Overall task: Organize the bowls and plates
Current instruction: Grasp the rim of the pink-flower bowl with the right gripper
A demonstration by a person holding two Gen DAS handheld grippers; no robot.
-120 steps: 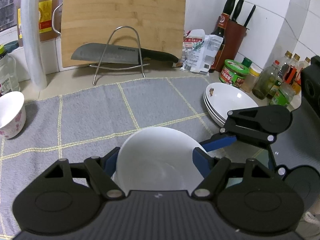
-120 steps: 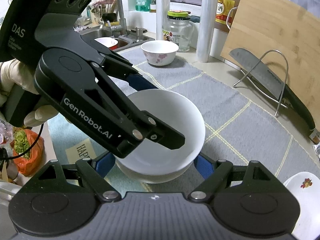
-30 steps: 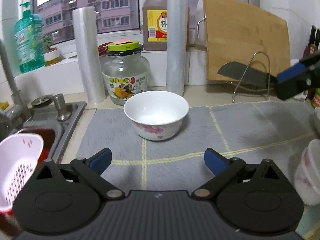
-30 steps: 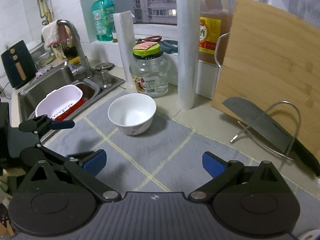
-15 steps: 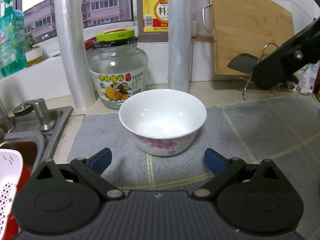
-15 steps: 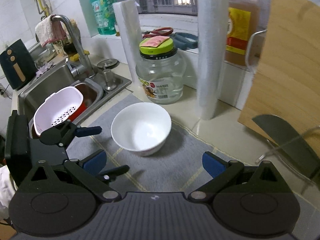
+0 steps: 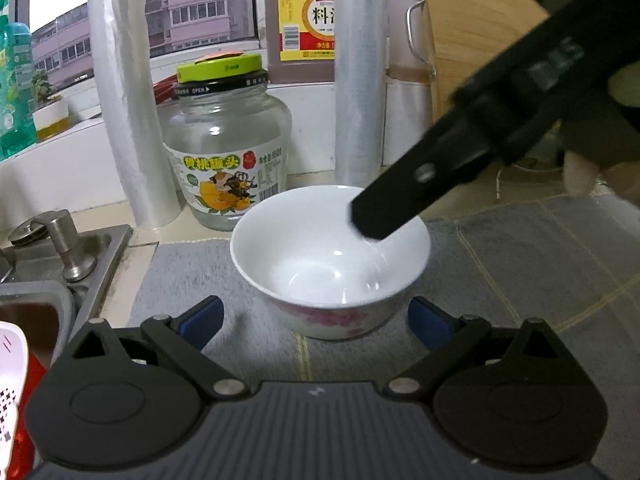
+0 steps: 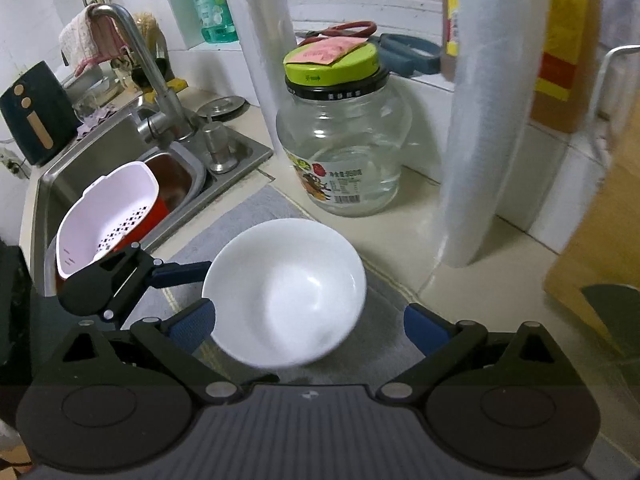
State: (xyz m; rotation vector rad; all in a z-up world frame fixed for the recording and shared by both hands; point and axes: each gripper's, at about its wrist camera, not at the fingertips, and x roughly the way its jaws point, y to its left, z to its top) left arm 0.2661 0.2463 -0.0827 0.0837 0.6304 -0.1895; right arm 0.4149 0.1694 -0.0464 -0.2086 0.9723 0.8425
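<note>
While claws (image 7: 316, 322) gape, bowl (image 7: 330, 268) between

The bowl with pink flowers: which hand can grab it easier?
Probably the right gripper: the bowl already sits between its open fingers, while the left gripper is open just short of it.

- The white bowl (image 7: 330, 264) stood upright and empty on a grey mat with thin yellow lines.
- Its inside was plain glossy white; a pink floral pattern ran around the lower outer wall.
- It sat near the mat's corner by the sink, just in front of a clear glass jar with a green lid.
- From the right wrist view, the bowl (image 8: 285, 291) looked slightly blurred, its rim round and unchipped.
</note>
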